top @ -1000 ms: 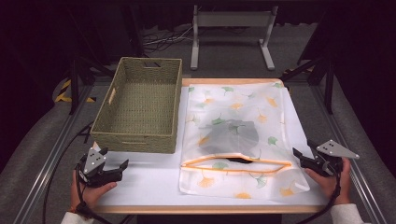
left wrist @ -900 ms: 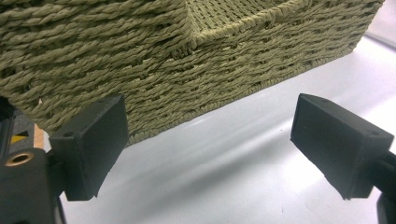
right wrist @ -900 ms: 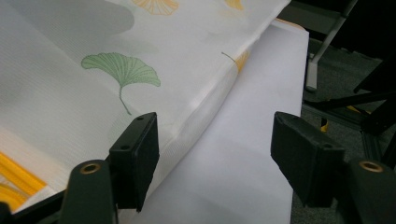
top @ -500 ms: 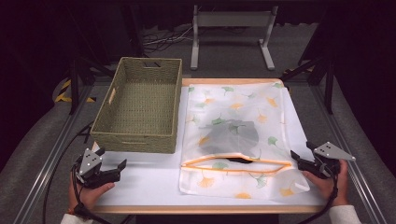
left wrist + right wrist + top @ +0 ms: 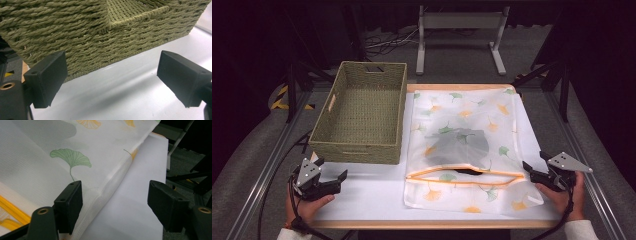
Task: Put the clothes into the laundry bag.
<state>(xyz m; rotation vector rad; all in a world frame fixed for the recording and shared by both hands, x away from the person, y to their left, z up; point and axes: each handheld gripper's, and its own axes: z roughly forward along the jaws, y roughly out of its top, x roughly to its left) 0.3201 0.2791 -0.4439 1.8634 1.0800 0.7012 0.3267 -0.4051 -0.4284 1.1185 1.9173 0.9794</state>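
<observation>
On the white bench (image 5: 372, 192) we see nothing started: both grippers' jaws apart and empty, left gripper (image 5: 328, 181) by the empty woven olive-green basket (image 5: 362, 112), right gripper (image 5: 536, 172) beside the translucent leaf-print zip bag (image 5: 462, 150) with dark cloth (image 5: 459, 145) inside.

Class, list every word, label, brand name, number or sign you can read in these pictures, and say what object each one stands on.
None: no readable text on anything.
The mesh bag carries ginkgo-leaf prints, not writing.
The woven basket has no label.
The left tool and right tool show no markings.
The yellow-and-black stripes on the floor are a pattern, not words.
</observation>
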